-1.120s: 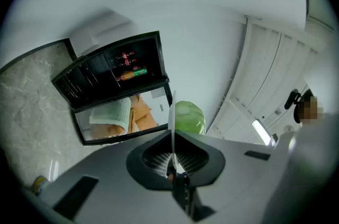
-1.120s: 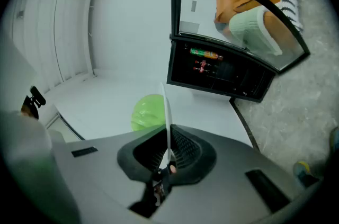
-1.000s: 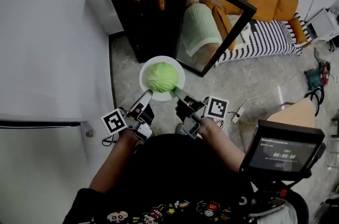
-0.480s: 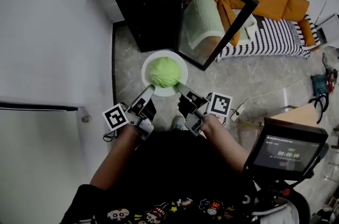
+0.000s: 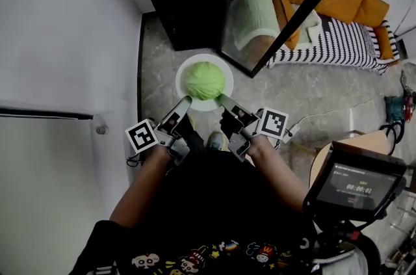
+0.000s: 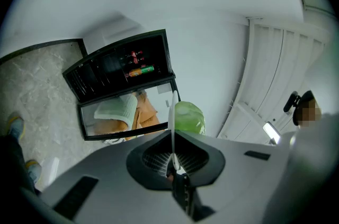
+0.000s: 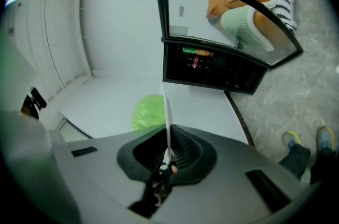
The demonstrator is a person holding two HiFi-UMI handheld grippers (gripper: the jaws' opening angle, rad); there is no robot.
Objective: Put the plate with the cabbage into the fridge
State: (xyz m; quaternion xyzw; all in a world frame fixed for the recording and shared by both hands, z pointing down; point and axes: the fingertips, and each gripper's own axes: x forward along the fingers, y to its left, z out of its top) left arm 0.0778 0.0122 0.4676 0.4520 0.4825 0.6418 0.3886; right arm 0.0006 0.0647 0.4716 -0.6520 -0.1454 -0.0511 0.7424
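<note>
- In front of the open fridge (image 5: 175, 0), the plate (image 5: 180, 80) hung over the floor, with the left gripper (image 5: 184, 103) and right gripper (image 5: 221, 99) each clamped on its near edge (thin rim only).
- The cabbage (image 5: 204, 80) sat mid-plate. A tilt would likely roll it off, and the glass door (image 5: 270, 13) could catch the plate's right edge.
- Against a second earlier, the hold was unchanged, and the fridge sat higher in the head view.

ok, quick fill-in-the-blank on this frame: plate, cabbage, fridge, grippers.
The cabbage sits on a ____ plate.
The door of the fridge stands ____.
Counting the left gripper and the right gripper, ____ grippers clamp the plate's rim.
Missing words: white; open; two.
</note>
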